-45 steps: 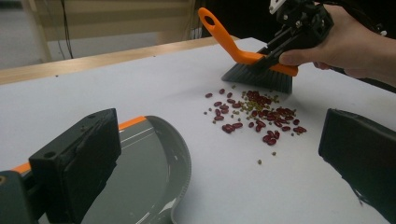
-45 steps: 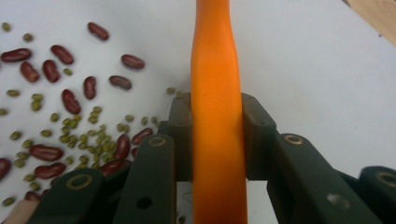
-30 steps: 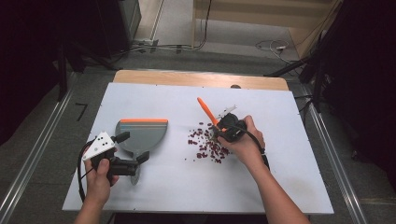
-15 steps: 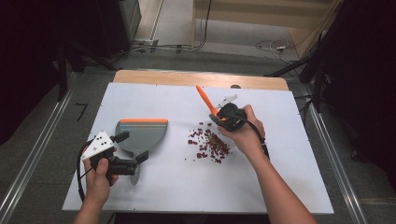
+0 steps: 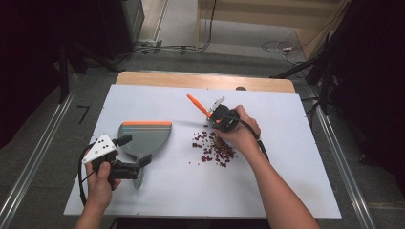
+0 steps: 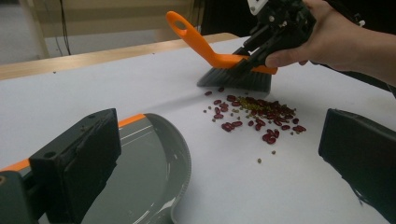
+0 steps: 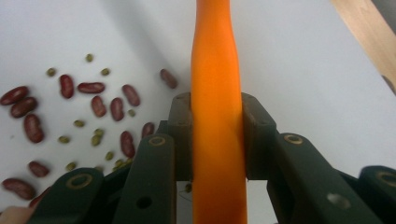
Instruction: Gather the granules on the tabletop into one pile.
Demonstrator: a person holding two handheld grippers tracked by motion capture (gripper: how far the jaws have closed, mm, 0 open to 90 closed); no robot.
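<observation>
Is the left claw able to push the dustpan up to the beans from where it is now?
Probably yes. The left claw sits at the dustpan handle, and bare table lies between the pan and the beans; the brush stands on the beans' far side.

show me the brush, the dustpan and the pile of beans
brush (image 6: 219, 59): left gripper view, on its orange handle.
dustpan (image 5: 143, 136): high view, on the grey tray.
pile of beans (image 5: 215, 149): high view, in the middle of the scatter.
</observation>
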